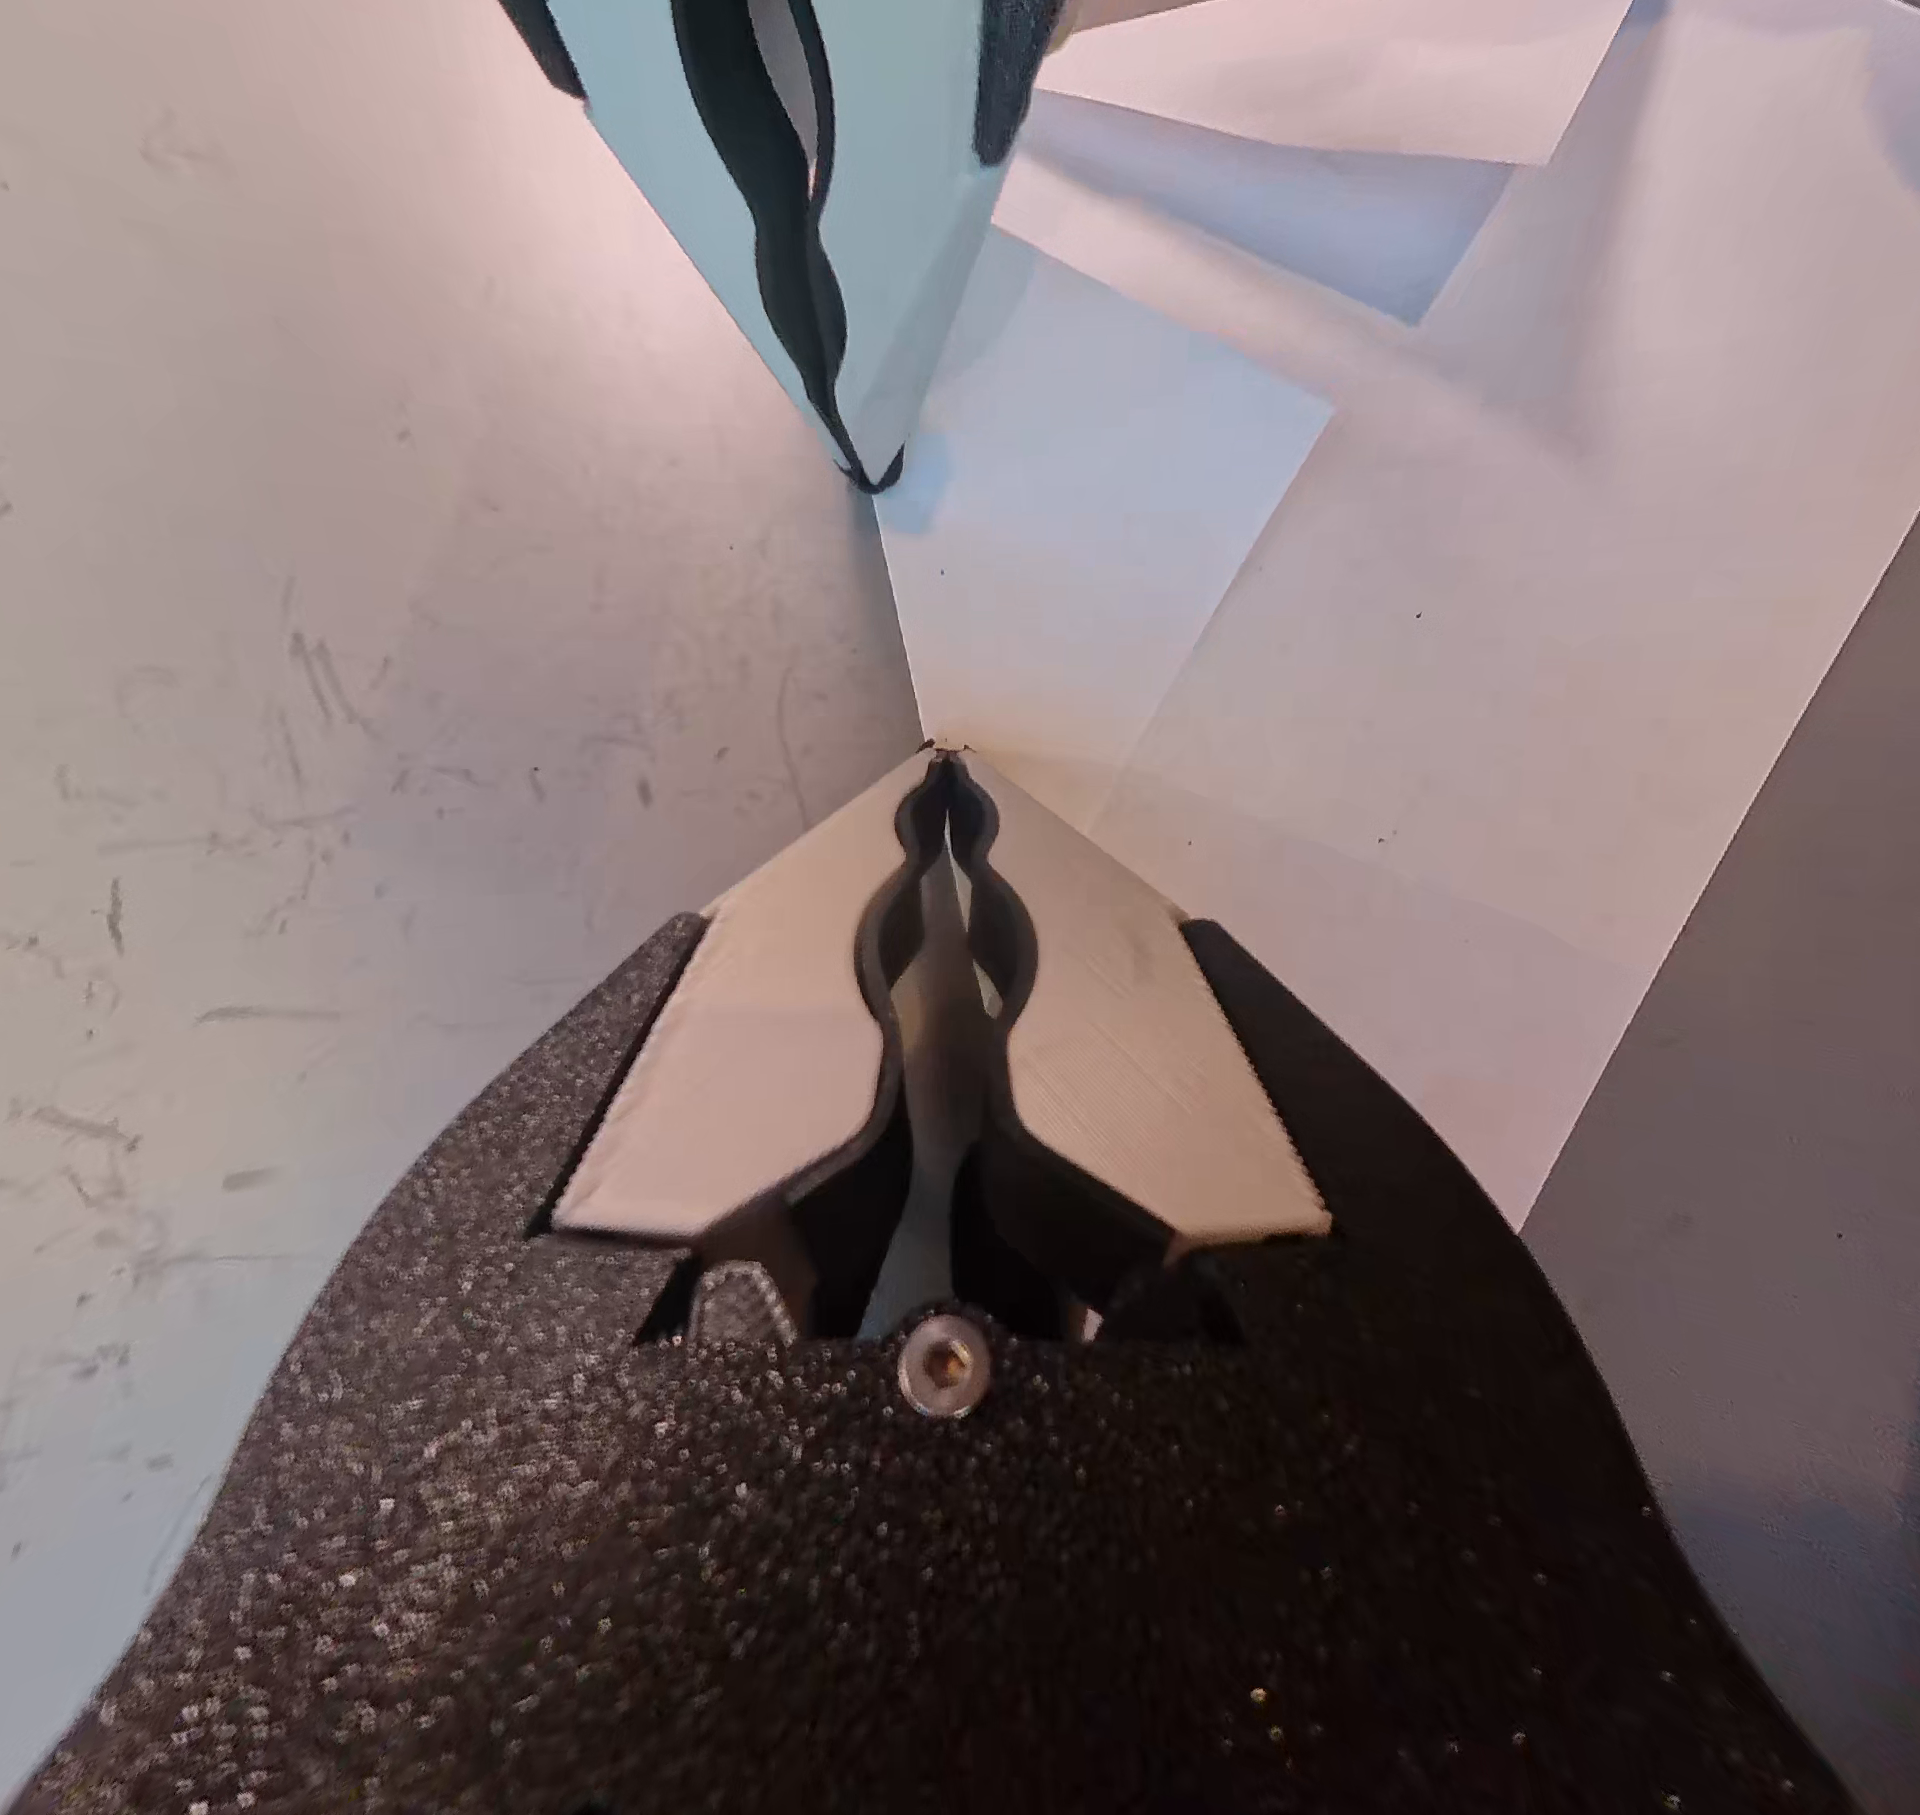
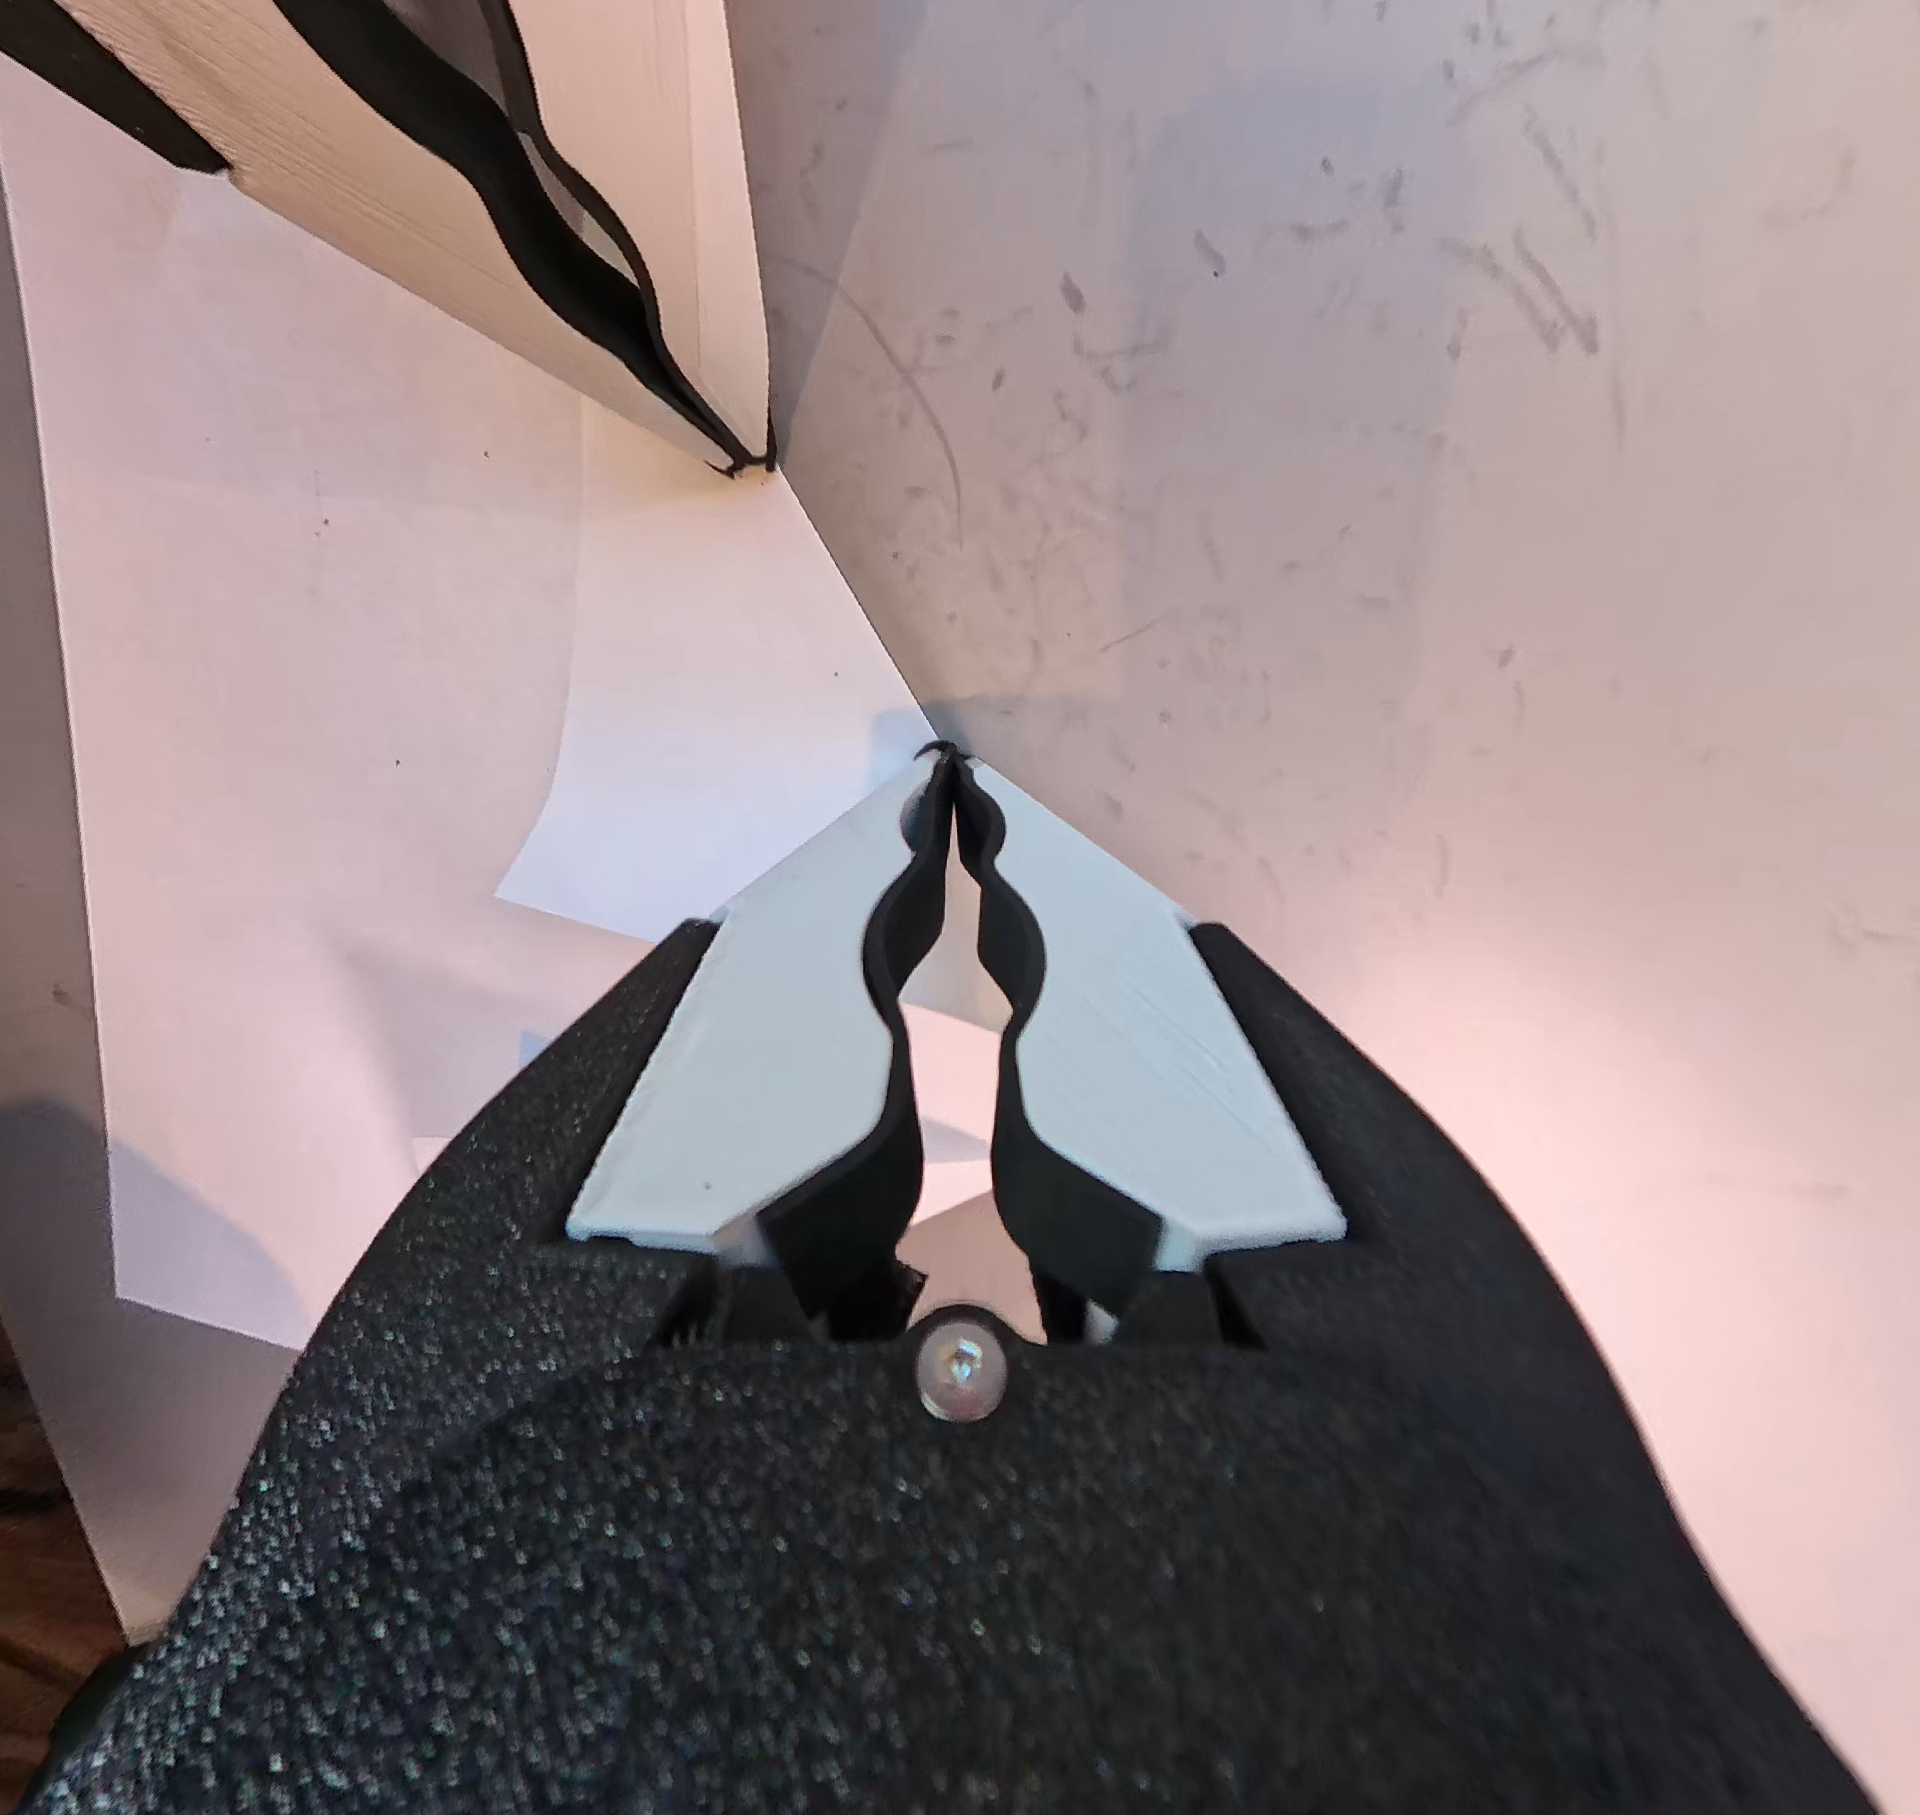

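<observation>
Both grippers, left (image 1: pixel 943 763) and right (image 2: pixel 948 763), pinch paper (image 1: pixel 1299 622) edge (fingers closed).

Folded white paper (image 1: pixel 1299 518) blocks one side; scuffed tabletop (image 1: pixel 364 570) lies open.

The setting looks like a workshop or lab bench, though little of the room shows. The table (image 2: pixel 1351 415) is a pale, hard, slightly glossy surface covered in grey scuffs, scratches and smudges, the wear of a much-used work surface. On it lies a sheet of white paper (image 1: pixel 1507 518) with sharp folds and creases, its flaps overlapping. At the lower left corner of the right wrist view a strip of dark, brownish surface (image 2: pixel 42 1599) shows past the paper's edge; what it is cannot be told. No walls, furniture or equipment are in view.
</observation>
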